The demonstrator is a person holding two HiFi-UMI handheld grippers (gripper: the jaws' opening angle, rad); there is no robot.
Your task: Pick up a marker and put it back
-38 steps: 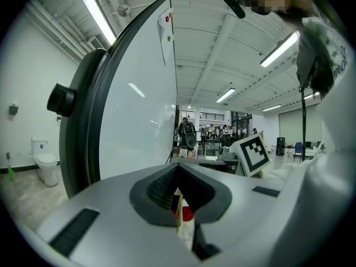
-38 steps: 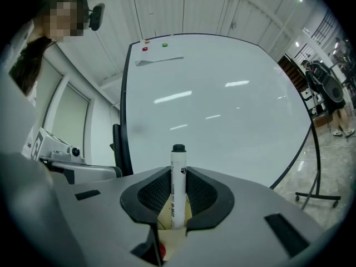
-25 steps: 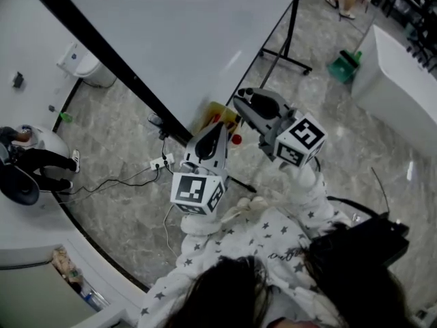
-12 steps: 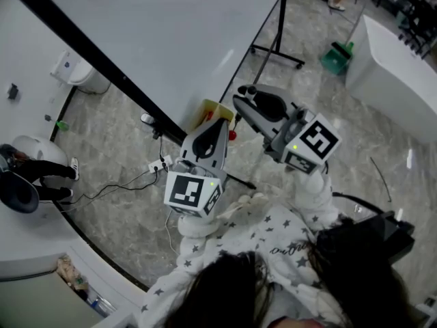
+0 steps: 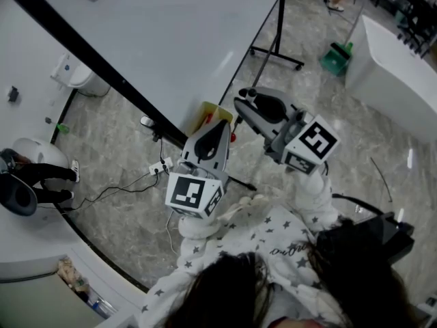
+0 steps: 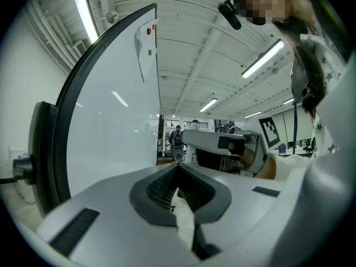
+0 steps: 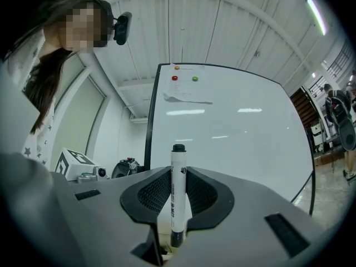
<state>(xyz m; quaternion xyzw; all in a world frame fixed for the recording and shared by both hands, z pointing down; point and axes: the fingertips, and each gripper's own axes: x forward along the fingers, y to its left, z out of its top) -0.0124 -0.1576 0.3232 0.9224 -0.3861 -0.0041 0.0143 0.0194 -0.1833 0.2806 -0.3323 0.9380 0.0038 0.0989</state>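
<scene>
A white marker [image 7: 178,196] with a black cap stands upright between the jaws of my right gripper [image 7: 178,174], which is shut on its barrel. In the head view the right gripper [image 5: 247,100] points up at the whiteboard [image 5: 171,39], a short way from its lower edge. My left gripper [image 5: 222,126] is beside it on the left, also aimed at the board. In the left gripper view its jaws [image 6: 178,170] meet at the tips with nothing between them. The whiteboard [image 7: 233,127] carries a sheet of paper and small magnets near its top.
A yellow object [image 5: 213,113] and a red one [image 5: 233,137] sit by the board's base. The stand's black leg [image 5: 276,53] reaches across the marble floor. A power strip with cables [image 5: 162,167] lies left of me. A green dustpan [image 5: 334,60] and a white counter [image 5: 403,80] are at the right.
The head view has shifted a little. Both grippers keep nearly the same pose in front of the whiteboard.
</scene>
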